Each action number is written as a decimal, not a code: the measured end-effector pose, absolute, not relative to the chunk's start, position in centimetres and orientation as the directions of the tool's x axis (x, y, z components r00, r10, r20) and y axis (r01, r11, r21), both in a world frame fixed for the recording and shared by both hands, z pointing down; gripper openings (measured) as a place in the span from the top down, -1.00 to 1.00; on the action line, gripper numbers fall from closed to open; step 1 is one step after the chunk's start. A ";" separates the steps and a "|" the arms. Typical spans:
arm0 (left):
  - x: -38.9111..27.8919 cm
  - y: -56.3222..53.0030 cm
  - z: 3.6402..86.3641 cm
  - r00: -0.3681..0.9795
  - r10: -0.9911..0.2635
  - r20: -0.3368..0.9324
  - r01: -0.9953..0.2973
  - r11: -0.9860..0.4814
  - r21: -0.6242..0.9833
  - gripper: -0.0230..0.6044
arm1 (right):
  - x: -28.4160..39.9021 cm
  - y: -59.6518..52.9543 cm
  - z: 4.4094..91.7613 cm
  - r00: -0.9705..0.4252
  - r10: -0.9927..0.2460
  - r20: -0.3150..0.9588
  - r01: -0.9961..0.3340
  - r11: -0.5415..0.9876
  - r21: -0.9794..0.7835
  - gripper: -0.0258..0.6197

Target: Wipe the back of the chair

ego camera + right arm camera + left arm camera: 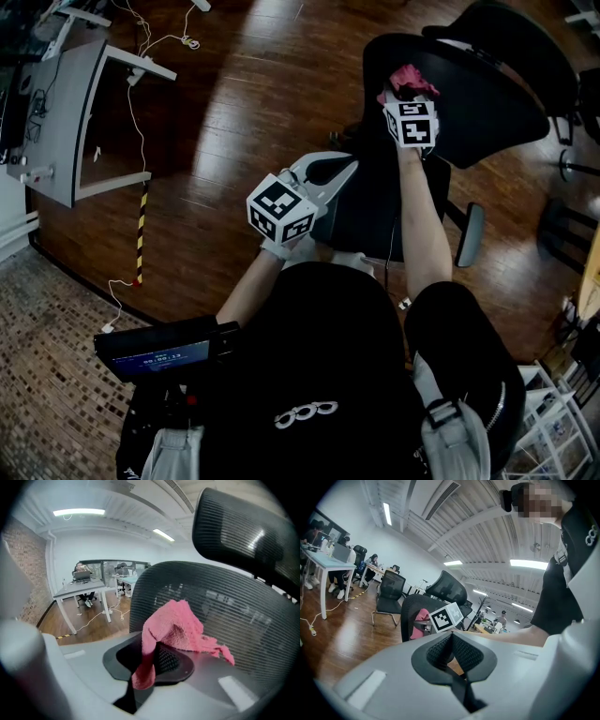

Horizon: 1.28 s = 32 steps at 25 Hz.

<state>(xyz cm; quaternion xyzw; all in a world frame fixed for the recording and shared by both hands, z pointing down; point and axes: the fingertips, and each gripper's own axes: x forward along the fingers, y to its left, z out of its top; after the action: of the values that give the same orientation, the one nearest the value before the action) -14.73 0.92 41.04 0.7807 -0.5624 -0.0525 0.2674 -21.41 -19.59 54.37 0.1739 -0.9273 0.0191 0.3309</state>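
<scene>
— Where is the chair back (469, 108) standing?
— It is standing at the far right on the wooden floor (253, 94), with its black mesh facing the person. A pink cloth (176, 627) is sitting right at the mesh, though I cannot tell whether it is touching.
— What is holding the cloth?
— The right gripper (150, 660) is pinching it between its jaws, and loose folds are spilling out toward the mesh.
— And the left gripper (451, 656)?
— It is hovering nearer the person, left of the right one. Its jaws are pressing together on nothing.
— Anything else around?
— A grey desk (66, 112) is standing at the far left, and a yellow-and-black strip (142, 230) is running along the floor near it.
</scene>
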 end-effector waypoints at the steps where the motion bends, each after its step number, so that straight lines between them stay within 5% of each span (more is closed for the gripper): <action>1: -14.7 0.9 41.1 0.363 -0.906 0.219 -0.850 -0.226 0.476 0.96 | -21.8 -19.2 54.5 -0.723 -0.302 0.621 -0.327 0.942 0.077 0.79; 13: -15.9 1.8 41.7 0.332 -0.915 0.229 -0.856 -0.190 0.481 0.96 | -25.5 -15.4 55.5 -0.749 -0.215 0.627 -0.237 0.970 0.049 0.79; 24: -17.1 2.4 41.5 0.301 -0.922 0.241 -0.867 -0.160 0.472 0.96 | -30.3 -7.2 56.3 -0.794 0.004 0.609 0.018 1.000 0.017 0.79; 32: -17.1 2.7 41.1 0.296 -0.923 0.245 -0.869 -0.154 0.470 0.96 | -29.7 -5.5 57.4 -0.779 0.038 0.626 0.046 0.999 -0.003 0.79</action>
<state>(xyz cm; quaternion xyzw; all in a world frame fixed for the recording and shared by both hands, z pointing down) -17.15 2.67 41.14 0.7581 -0.5910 -0.0497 0.2710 -29.75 -5.52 57.39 -0.0222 -0.9431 -0.0061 0.3317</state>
